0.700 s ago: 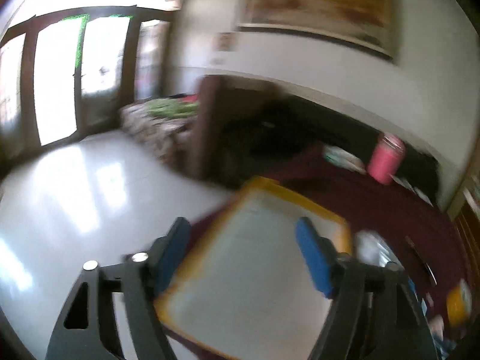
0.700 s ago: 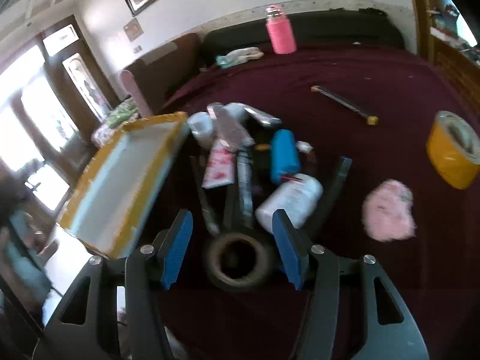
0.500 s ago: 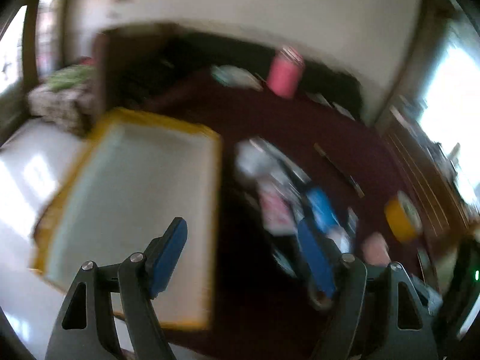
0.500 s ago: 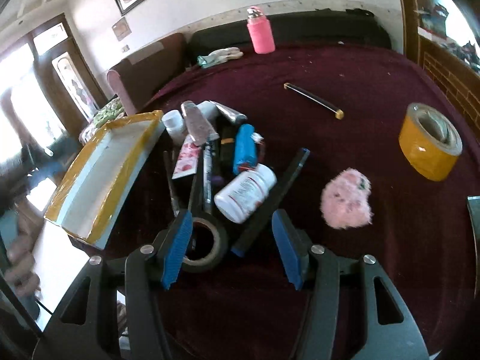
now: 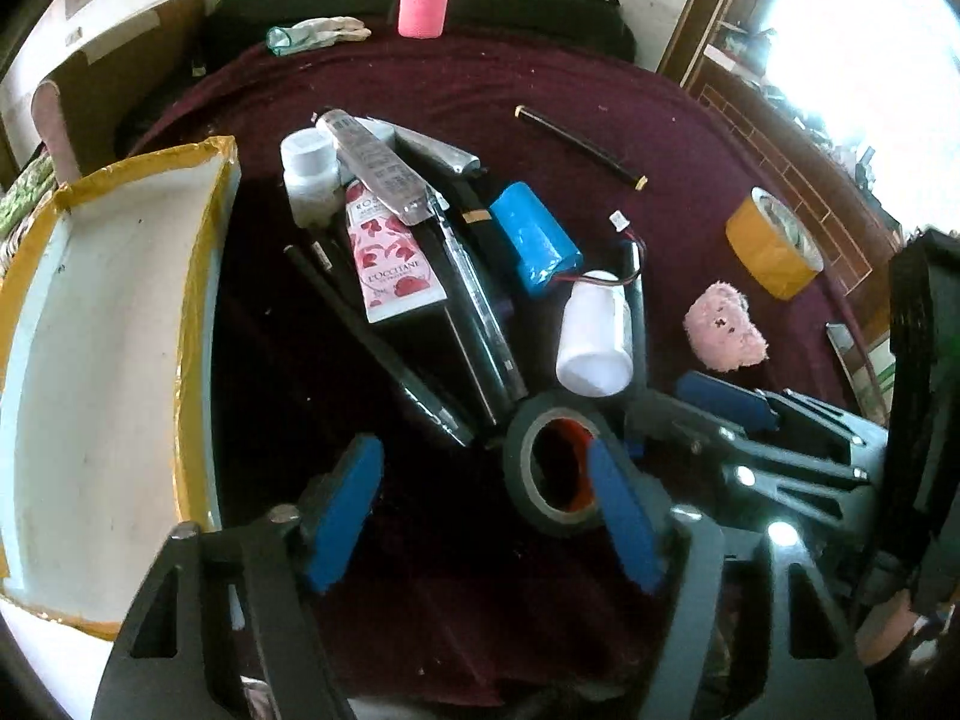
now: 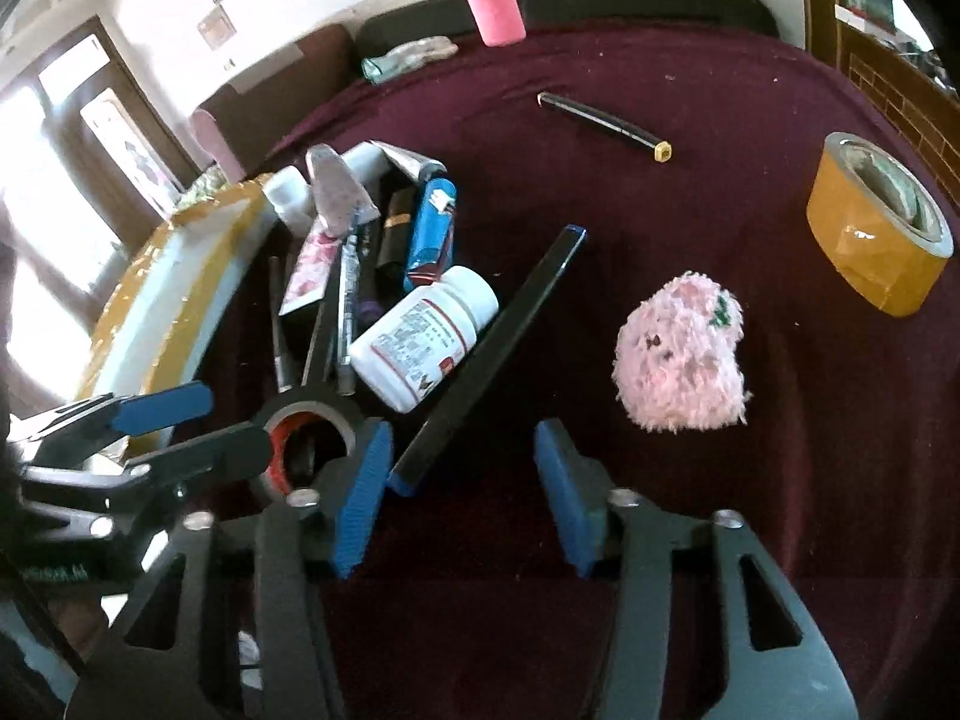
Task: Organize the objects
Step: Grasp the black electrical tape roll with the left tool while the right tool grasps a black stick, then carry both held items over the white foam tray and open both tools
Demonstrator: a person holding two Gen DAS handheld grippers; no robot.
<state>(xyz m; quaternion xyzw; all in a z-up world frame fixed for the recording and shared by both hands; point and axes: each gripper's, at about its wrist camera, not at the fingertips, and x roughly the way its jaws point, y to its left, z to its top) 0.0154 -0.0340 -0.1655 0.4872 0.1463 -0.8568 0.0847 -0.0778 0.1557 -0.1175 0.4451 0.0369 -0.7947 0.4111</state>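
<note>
Left wrist view: left gripper spread wide, holding nothing, over bare maroon cloth. Just off the right finger, touching or nearly so, a black tape roll lying flat. Ahead and fanned outward, the heap: rose-printed tube reading "L'OCCITANE" (upper word partly covered, "ROS" legible), silver tube lying over it, small white jar ahead-left, blue battery pack ahead-right, white pill bottle with its base toward the camera. Hard left, the yellow-taped tray, its near wall bordering the open strip beneath the gripper. Far right, yellow tape roll and pink fluffy ball, well apart from the heap.

Right wrist view: right gripper also spread wide, gripping nothing. Left finger beside the near end of a long black bar slanting ahead. Pill bottle ahead-left (label print too small to read). Open cloth straight ahead; black pen far ahead, pink bottle at the far edge. Left gripper intruding at left, over the black tape.
</note>
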